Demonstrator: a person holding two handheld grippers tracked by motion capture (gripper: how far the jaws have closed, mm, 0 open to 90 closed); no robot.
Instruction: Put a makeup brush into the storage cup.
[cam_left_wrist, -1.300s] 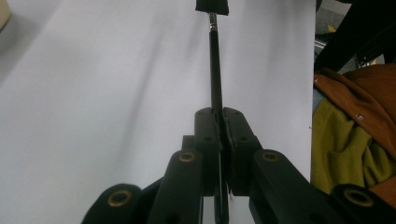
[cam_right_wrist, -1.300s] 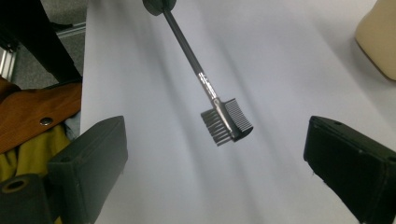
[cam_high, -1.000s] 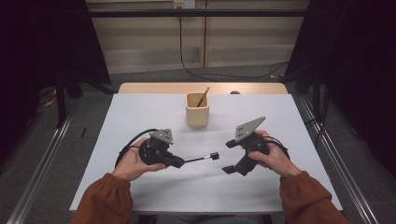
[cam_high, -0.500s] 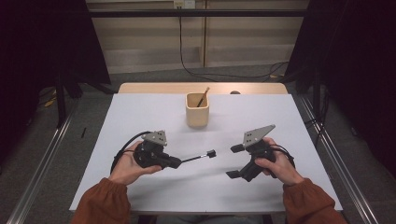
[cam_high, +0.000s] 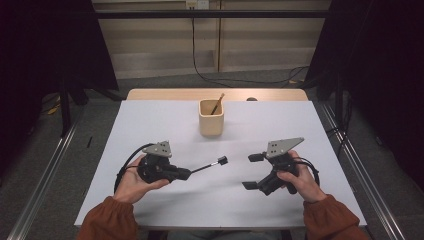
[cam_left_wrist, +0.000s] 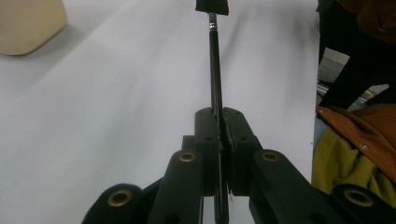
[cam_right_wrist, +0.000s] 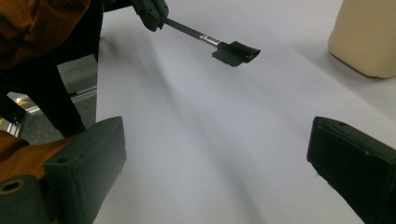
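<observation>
My left gripper is shut on the handle of a thin black brush, whose small dark bristle head points right, just above the white table. In the left gripper view the brush runs straight out from between the closed jaws of the gripper. My right gripper is held open a short way to the right of the brush head, with nothing between its jaws. The right gripper view shows its wide-open jaws and the brush head farther off.
A beige square cup stands at the middle back of the table with a wooden stick leaning in it. It also appears as the cup and the cup in the two gripper views. Orange sleeves come in from the bottom.
My right gripper has drawn back to the right and toward the person, away from the brush head. The left gripper, still holding the brush, has shifted slightly toward the person.
</observation>
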